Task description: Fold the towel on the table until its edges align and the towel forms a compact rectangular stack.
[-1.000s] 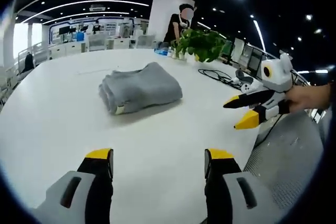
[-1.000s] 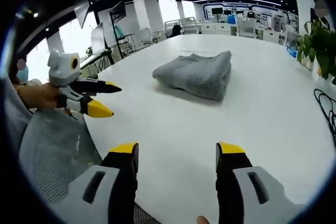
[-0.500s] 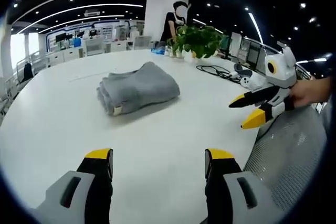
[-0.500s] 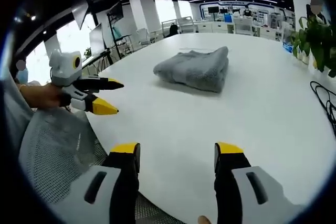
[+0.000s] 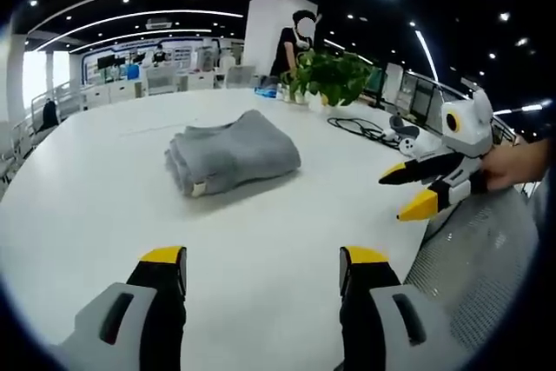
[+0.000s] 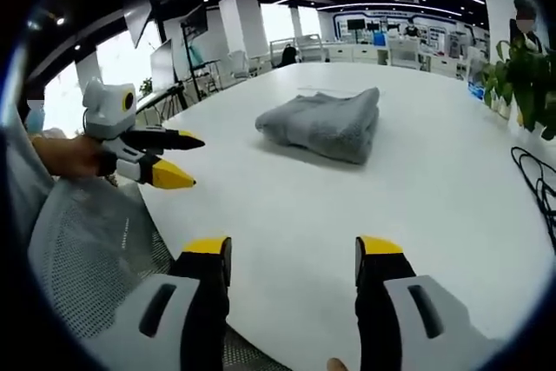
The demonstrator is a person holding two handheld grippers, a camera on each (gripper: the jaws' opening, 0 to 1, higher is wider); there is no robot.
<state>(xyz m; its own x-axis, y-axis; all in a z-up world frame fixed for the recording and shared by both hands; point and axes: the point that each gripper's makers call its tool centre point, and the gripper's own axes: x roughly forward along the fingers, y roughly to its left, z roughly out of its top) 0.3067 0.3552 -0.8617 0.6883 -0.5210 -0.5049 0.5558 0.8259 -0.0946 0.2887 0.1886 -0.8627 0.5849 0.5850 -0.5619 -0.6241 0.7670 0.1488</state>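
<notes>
A grey towel (image 5: pixel 231 157) lies folded in a compact thick stack on the white table (image 5: pixel 104 206), well ahead of both grippers. In the right gripper view the same towel (image 6: pixel 325 123) sits at mid-table. My left gripper (image 5: pixel 261 271) is open with nothing between its yellow-tipped jaws, held over the table's near edge. My right gripper (image 6: pixel 293 265) is open too, also empty. The right gripper (image 5: pixel 411 188) comes into the left gripper view from the right, held by a hand. The left gripper (image 6: pixel 178 159) appears at the left of the right gripper view.
A potted green plant (image 5: pixel 333 76) and black cables (image 5: pixel 365 126) are at the table's far side, where a person (image 5: pixel 291 41) stands. A grey mesh chair back (image 6: pixel 87 258) is beside the near edge. Desks and chairs fill the office behind.
Both cameras have shifted slightly; the towel lies unmoved and both grippers stay open, back from it.
</notes>
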